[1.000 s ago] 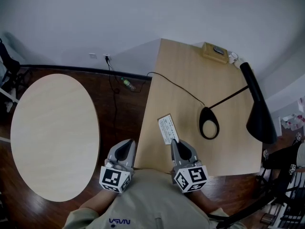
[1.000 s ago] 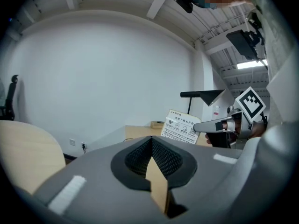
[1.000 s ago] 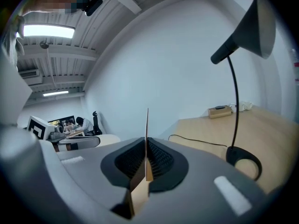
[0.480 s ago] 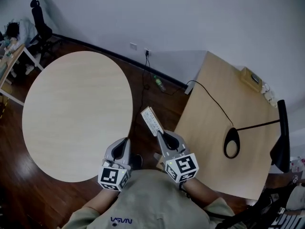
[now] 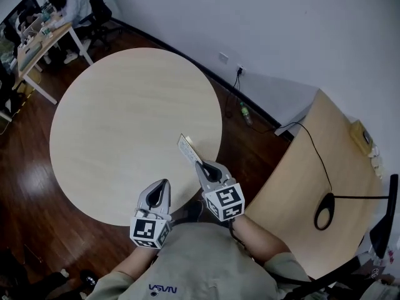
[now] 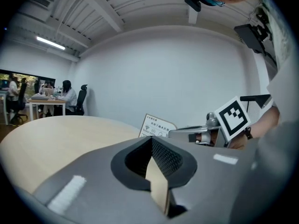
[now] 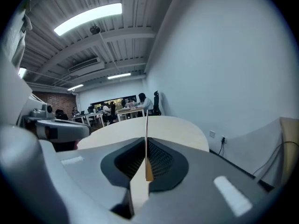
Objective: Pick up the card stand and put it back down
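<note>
The card stand (image 5: 187, 150), a white printed card in a thin holder, is pinched by my right gripper (image 5: 201, 165), which is shut on its lower edge. It hangs over the near right rim of the round wooden table (image 5: 125, 117). In the right gripper view the card stand (image 7: 146, 134) shows edge-on between the closed jaws. My left gripper (image 5: 162, 189) sits shut and empty to the left, near the table's front edge. From the left gripper view the card stand (image 6: 157, 126) faces me, with the right gripper (image 6: 187, 133) behind it.
A rectangular wooden desk (image 5: 300, 186) lies to the right with a black lamp base (image 5: 326, 211) and a cable on it. Dark wooden floor runs between the two tables. People sit at a desk (image 5: 37, 36) at the far upper left.
The right gripper has carried the card stand left, off the rectangular desk, across the floor gap and over the round table's rim. The left gripper came along, still shut.
</note>
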Demonstrator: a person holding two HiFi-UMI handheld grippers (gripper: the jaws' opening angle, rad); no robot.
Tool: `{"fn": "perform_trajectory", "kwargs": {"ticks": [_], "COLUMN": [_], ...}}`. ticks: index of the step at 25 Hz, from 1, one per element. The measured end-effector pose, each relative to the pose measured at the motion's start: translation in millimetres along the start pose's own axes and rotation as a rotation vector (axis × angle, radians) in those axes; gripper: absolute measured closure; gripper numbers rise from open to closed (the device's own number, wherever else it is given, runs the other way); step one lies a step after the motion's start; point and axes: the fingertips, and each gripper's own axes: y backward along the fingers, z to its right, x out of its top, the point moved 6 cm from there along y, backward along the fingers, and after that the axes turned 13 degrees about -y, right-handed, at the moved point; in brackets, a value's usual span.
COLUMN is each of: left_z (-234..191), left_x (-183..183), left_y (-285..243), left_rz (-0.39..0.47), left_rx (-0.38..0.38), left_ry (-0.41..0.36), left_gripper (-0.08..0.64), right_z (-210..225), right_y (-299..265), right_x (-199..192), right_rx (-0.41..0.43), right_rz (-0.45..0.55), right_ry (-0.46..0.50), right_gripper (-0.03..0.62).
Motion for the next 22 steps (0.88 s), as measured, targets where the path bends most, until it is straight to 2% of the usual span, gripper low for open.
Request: {"fn": "perform_trajectory", "kwargs": {"ticks": [4,8,13,20,22], "left_z": [-26,-37,-42,-49,-48], "left_x": [-9,-15,-22,-21,-20], "left_y": [18,26,32,30,26], "left_rz": [-0.020,-0.024,-0.051,-0.067,-0.057], "left_rx": [0.065,0.108,0.123,0.120,0.113], "left_ry": [0.019,0.030,0.033,0.042,0.046], "left_gripper": [0.557,0.557,0.557,0.557,0.557], "right_z": [-11,-9,-2,-4,-6], "right_y": [-57,-88,-107,-117,-115], "right_x": [-32,-53,-66,-79,-82], "right_rx": [0.053,0.069,0.066,0.092,0.118], "right_rz": [-0.107,-0.170,-0.199,-0.267,-0.309], "right_ry": [0.040,0.036,0.002,0.046,0.036], "right_gripper": [0.578,0.578,0.578,0.574,0.520]}}
